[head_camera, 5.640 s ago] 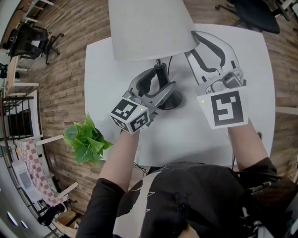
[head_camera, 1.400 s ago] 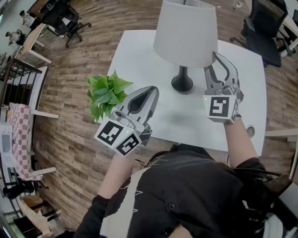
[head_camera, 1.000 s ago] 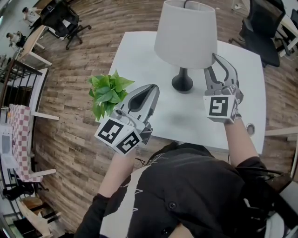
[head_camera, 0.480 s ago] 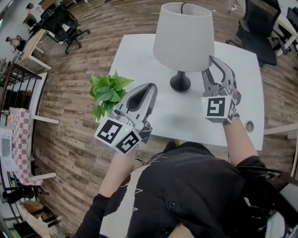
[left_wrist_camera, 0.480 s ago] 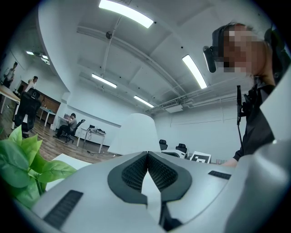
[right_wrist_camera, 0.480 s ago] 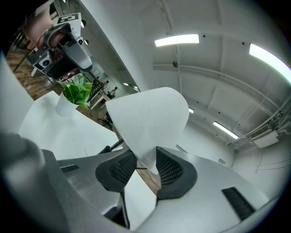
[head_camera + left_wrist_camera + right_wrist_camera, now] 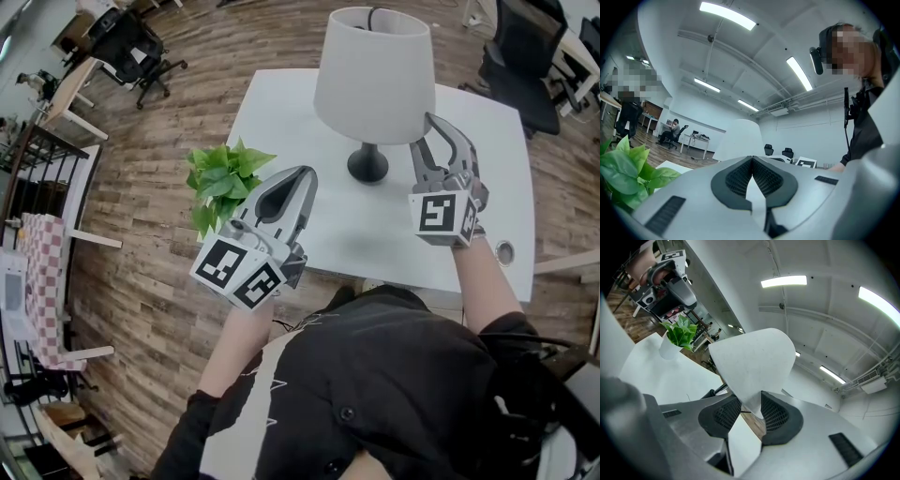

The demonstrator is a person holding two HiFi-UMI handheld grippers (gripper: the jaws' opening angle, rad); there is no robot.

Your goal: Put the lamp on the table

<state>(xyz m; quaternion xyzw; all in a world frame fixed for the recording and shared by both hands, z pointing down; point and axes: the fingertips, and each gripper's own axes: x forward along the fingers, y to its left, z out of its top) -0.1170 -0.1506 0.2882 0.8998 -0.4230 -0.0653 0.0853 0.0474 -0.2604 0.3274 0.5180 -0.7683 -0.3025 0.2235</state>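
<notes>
Office with plank floor; white table (image 7: pixel 281 103). Lamp (image 7: pixel 375 75): upright, base about mid-table, apparently delivered. Right gripper (image 7: pixel 436 141): jaws apart, just beside the shade's right rim, gripping nothing. Left gripper (image 7: pixel 302 178): clenched, empty, over the near-left corner beside plant (image 7: pixel 223 180). Handling advice: draw right gripper straight back, jaws wide, without brushing the shade.

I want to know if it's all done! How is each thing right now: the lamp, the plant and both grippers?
Lamp, upright on the table, not held.
Plant, upright at the table's edge.
Left gripper, jaws shut, empty.
Right gripper, jaws open, beside the lamp.
</notes>
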